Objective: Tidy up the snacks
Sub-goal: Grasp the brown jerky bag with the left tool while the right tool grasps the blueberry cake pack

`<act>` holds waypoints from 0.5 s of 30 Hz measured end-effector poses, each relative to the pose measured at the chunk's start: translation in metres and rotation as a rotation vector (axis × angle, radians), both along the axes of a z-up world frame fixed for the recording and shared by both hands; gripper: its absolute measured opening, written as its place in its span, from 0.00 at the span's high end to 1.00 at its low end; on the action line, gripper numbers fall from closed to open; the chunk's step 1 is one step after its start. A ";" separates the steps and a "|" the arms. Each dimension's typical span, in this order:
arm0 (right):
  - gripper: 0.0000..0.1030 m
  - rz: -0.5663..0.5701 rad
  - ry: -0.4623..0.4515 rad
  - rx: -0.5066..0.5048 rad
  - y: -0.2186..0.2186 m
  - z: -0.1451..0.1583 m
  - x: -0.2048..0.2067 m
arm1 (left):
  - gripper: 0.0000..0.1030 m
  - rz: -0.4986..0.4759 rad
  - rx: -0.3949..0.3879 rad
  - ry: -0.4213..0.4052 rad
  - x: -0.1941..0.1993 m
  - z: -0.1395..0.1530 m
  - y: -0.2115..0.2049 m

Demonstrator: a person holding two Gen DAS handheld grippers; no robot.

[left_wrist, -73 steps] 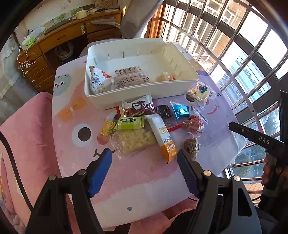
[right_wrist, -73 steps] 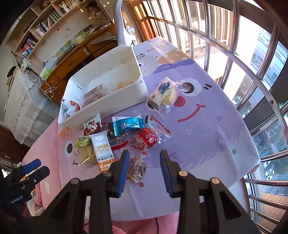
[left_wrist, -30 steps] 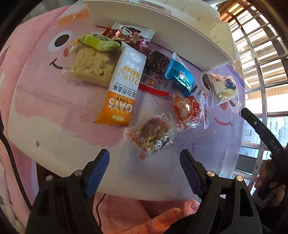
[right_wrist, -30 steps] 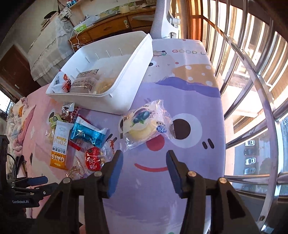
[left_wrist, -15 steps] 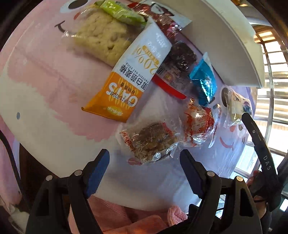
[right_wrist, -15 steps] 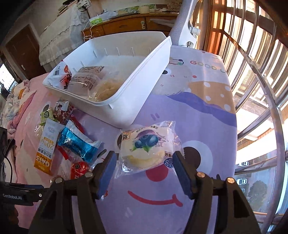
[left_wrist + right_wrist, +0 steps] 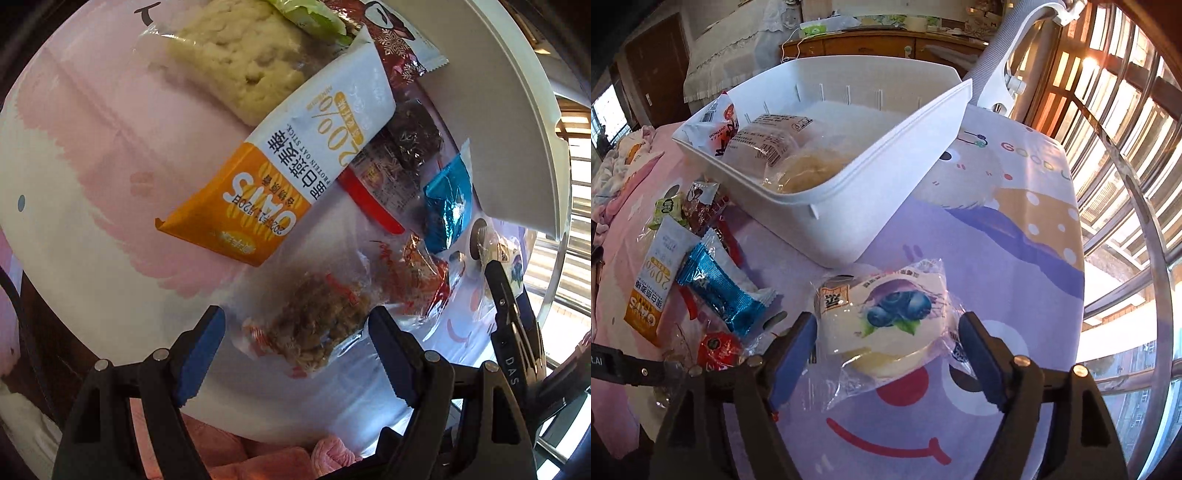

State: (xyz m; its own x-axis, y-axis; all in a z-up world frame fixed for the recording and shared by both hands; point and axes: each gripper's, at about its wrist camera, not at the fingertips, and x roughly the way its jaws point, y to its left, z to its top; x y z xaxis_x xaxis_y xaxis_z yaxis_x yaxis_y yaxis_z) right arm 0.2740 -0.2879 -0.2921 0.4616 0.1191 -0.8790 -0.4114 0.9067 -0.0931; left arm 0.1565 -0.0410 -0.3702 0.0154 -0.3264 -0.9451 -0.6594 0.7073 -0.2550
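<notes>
**Both claws spread over wrapped snacks beside the white bin**

The blueberry cake pack [image 7: 886, 325] lies flat on the cartoon tablecloth [image 7: 1015, 258], directly between the blue pads of the right gripper [image 7: 888, 350]. That claw is spread wide, one pad at each side of the wrapper, and neither pad visibly presses it. At 12 o'clock from the pack stands the white bin [image 7: 871, 192], its near corner close to the wrapper. Inside the bin sit a red-and-white bag [image 7: 714, 127], a clear labelled pack [image 7: 764, 146] and a pale round bun [image 7: 809, 170].

At 9 o'clock from the cake pack lies a blue foil snack [image 7: 716, 291], and beyond it the orange and white oat bar [image 7: 653, 284]. A small red sweet [image 7: 714, 350] rests at about 8 o'clock, near the tip of the other tool.

In the left wrist view, the left gripper [image 7: 297, 349] is also wide open, its pads flanking a clear bag of brown nutty clusters [image 7: 317, 321] without clamping it. At 1 o'clock from that bag lies a red-printed clear wrapper [image 7: 417, 269]; at 11 o'clock the oat bar [image 7: 291, 173] lies tilted, overlapping a pale crumbly cake [image 7: 236, 62]. A dark brown snack [image 7: 413, 136] and the blue foil snack [image 7: 448, 203] lie at 1 o'clock, against the bin wall [image 7: 491, 110]. The right tool's black finger enters at 3 o'clock.
</notes>
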 end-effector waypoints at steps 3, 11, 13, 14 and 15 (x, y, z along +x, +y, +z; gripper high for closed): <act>0.22 0.023 -0.019 -0.027 0.005 -0.002 0.000 | 0.23 0.013 -0.001 0.012 0.003 -0.001 0.001; 0.21 0.051 -0.043 -0.077 0.012 -0.005 0.001 | 0.27 0.007 0.015 0.047 0.013 0.003 0.006; 0.21 0.053 -0.039 -0.078 0.012 -0.006 0.002 | 0.30 -0.005 0.026 0.063 0.016 0.006 0.002; 0.20 0.052 -0.038 -0.080 0.012 -0.005 0.001 | 0.32 -0.010 0.031 0.069 0.017 0.007 0.001; 0.20 0.052 -0.036 -0.082 0.013 -0.006 0.002 | 0.33 -0.014 0.033 0.075 0.018 0.007 0.000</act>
State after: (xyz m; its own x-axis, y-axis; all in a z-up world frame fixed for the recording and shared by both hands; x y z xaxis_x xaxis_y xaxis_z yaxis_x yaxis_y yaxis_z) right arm 0.2755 -0.2752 -0.2980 0.4877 0.0720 -0.8700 -0.4531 0.8727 -0.1818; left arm 0.1749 -0.0409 -0.3629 -0.0600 -0.2944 -0.9538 -0.6654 0.7241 -0.1816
